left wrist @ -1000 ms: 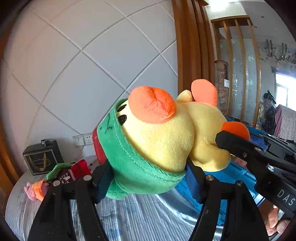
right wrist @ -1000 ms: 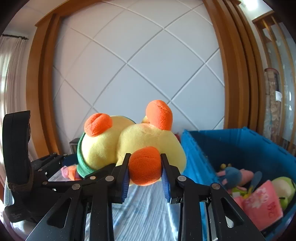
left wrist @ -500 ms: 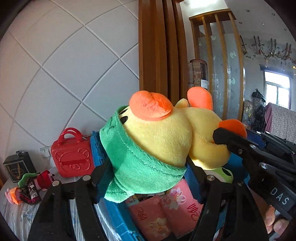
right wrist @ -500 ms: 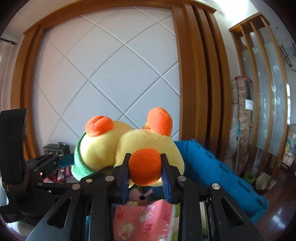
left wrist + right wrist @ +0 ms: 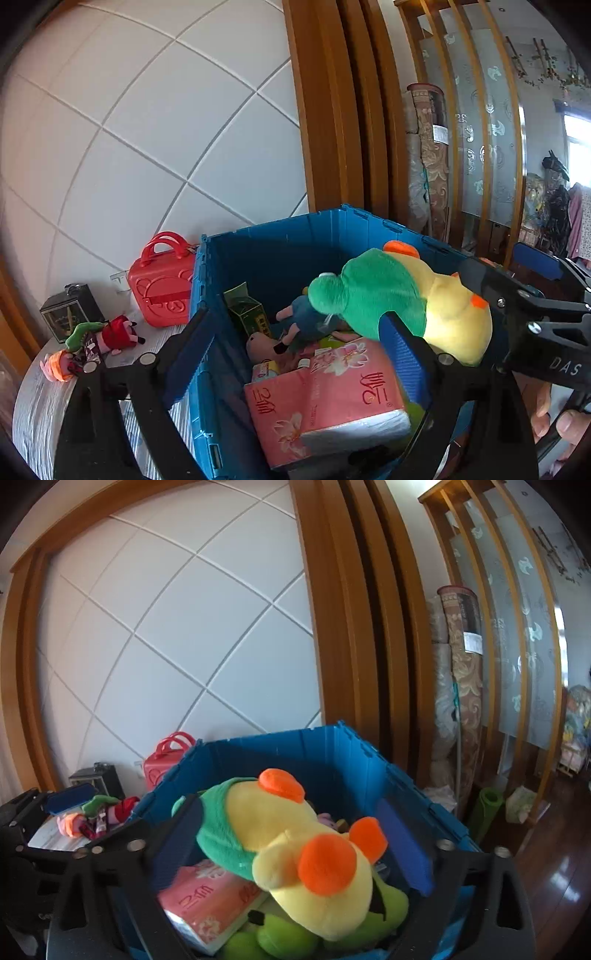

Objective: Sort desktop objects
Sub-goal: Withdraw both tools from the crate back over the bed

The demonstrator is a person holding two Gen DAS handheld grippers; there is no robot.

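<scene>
one blue crate, one duck plush, one red case, one tissue pack

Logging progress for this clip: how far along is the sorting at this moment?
Done: the pink tissue pack, green carton and small plush toys already lie in the blue crate. In hand: the duck plush sits atop that pile; the left gripper and right gripper are opening, pads off it. Left: the red case, black box and little dolls are outside the crate.
</scene>
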